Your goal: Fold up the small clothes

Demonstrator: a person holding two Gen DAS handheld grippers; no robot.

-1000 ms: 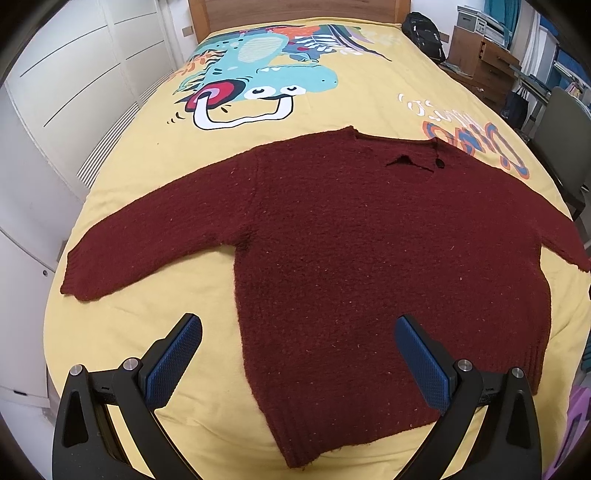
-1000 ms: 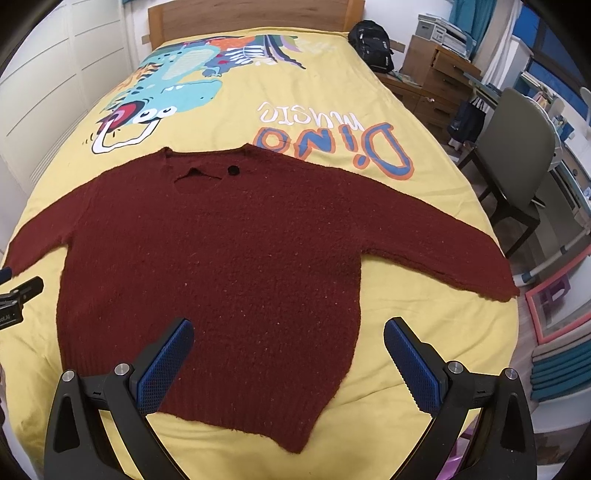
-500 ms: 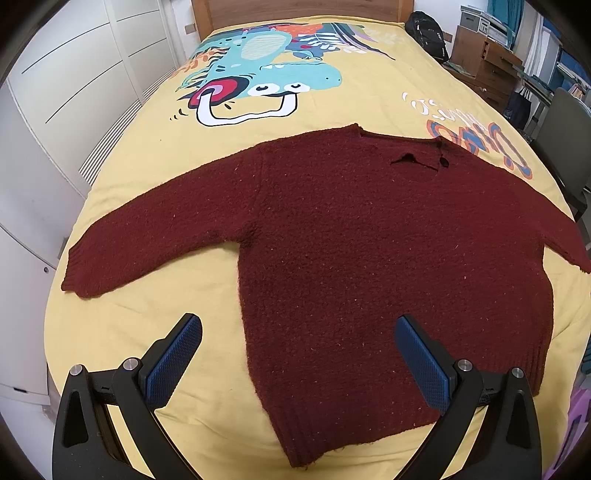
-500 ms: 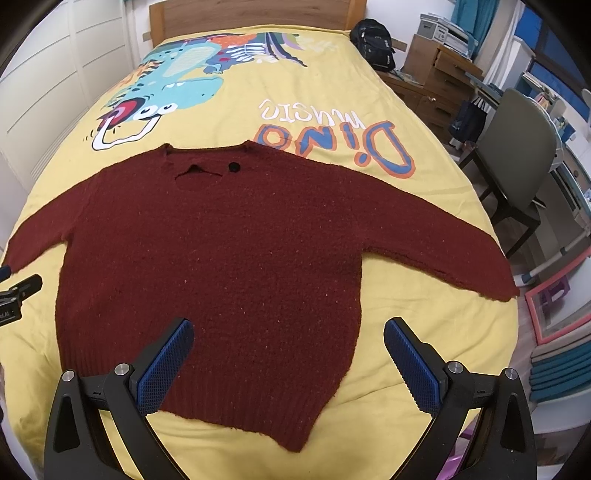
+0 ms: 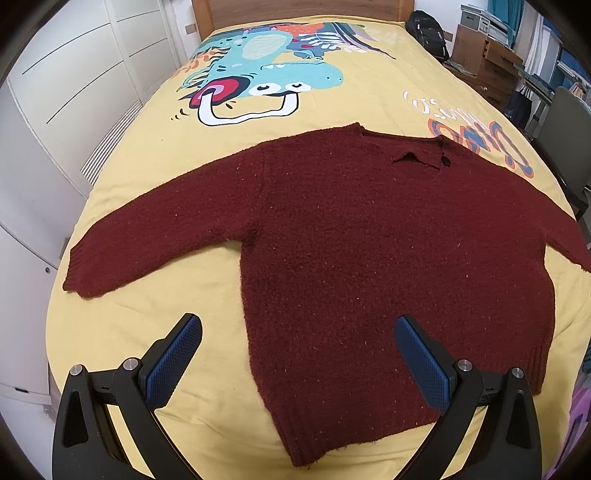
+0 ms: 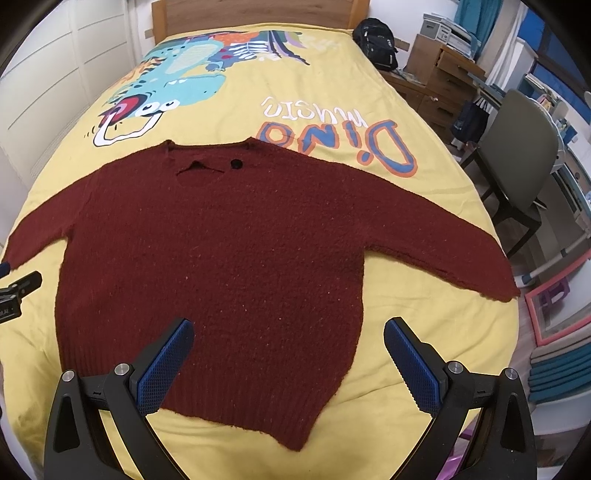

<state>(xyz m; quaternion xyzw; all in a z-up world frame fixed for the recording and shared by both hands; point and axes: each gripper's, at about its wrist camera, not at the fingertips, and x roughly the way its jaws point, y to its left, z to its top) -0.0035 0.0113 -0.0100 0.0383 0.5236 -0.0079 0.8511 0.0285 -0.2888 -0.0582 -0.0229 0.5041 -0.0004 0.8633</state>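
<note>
Sweater: a dark red knitted sweater [image 5: 388, 251] lies flat on the bed, both sleeves spread out to the sides, the neck toward the headboard, the hem near the foot edge.
Bedspread: yellow bedspread [image 6: 332, 74] with a dinosaur print [image 5: 258, 74] and the words "Dino music" [image 6: 332, 140] beyond the collar.
Left gripper: the left gripper [image 5: 297, 354] hangs over the hem corner, jaws wide apart, nothing between them.
Right gripper: the right gripper [image 6: 288, 358] is over the other side of the hem, also wide and holding nothing.
Wardrobe: a white wardrobe [image 5: 74, 92] stands just beside the bed.
Chair: a grey chair [image 6: 517, 155] stands near the opposite side.
Backpack: a black backpack [image 6: 375, 40] is beside the headboard [image 6: 258, 11].
Drawers: wooden drawers [image 6: 443, 85] stand behind the chair.
</note>
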